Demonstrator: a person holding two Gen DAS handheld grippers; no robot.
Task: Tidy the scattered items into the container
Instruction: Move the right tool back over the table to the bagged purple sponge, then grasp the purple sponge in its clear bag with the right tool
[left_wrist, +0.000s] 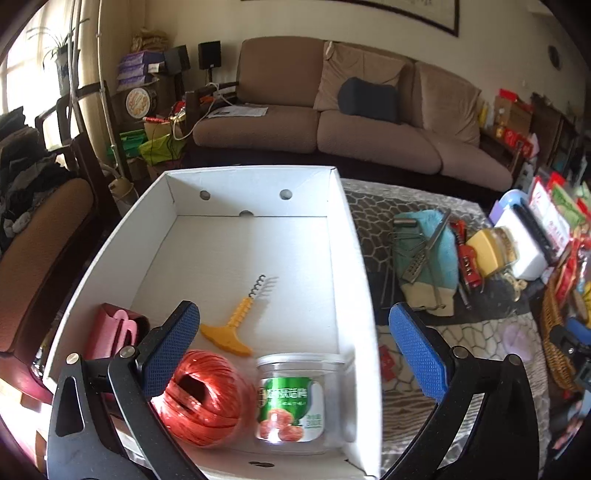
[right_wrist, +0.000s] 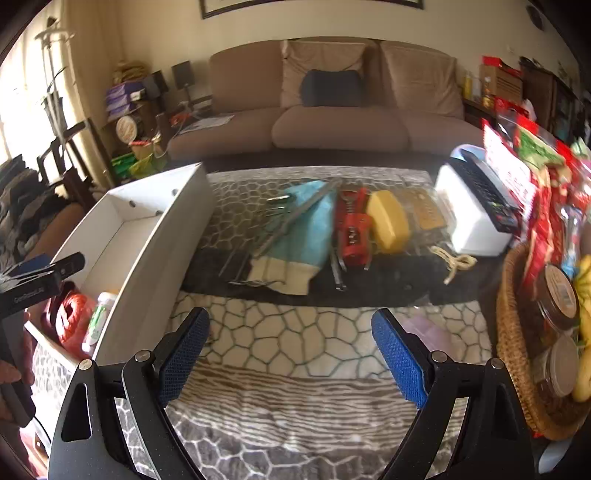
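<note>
A white cardboard box holds a red twine ball, a clear jar with a green label, a yellow corkscrew and a pink-maroon item. My left gripper is open and empty above the box's near end. My right gripper is open and empty over the patterned cloth, to the right of the box. Beyond it lie a teal cloth, metal tools, a red tool and a yellow-lidded jar.
A white appliance and red snack packets stand at the right. A wicker basket with jars and bananas sits at the right edge. A brown sofa is behind the table. A chair is left of the box.
</note>
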